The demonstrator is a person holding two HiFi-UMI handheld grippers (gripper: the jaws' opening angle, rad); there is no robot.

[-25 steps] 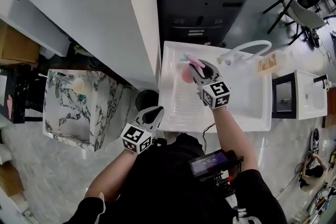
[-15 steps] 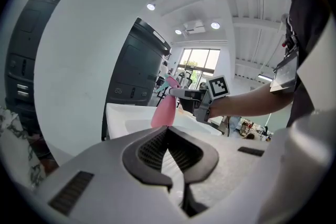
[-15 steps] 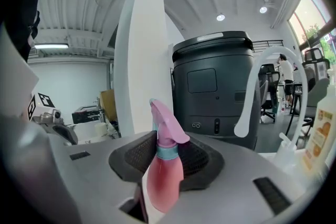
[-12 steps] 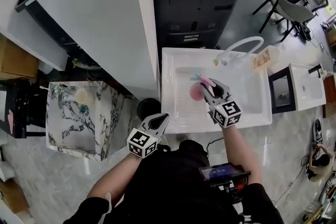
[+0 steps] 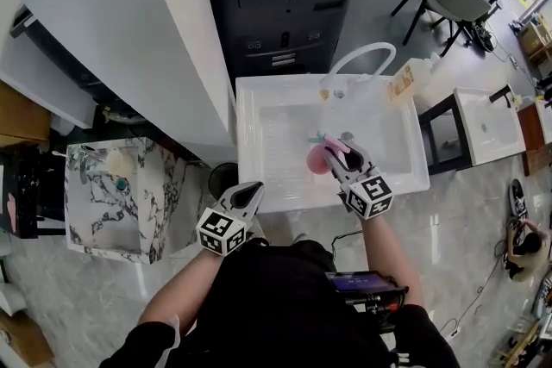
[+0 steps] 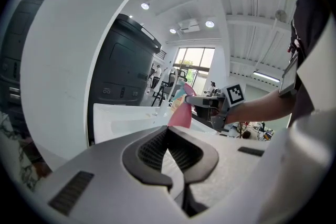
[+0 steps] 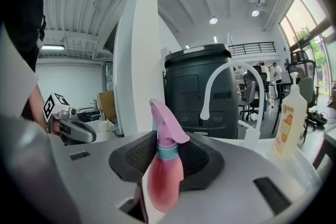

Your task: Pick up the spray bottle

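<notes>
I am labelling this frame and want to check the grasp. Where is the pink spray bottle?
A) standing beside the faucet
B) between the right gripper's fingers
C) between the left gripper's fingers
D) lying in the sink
B: the right gripper view shows the pink spray bottle clamped between the fingers of the right gripper.

Glossy, smooth plastic spray bottle [image 7: 164, 181]

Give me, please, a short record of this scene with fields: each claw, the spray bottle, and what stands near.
right claw: shut on the pink spray bottle, near its teal collar
left claw: shut, empty, near the front left corner of the sink
spray bottle: upright, over the white sink basin
near: white faucet; soap bottle with an orange label, at the far rim
</notes>
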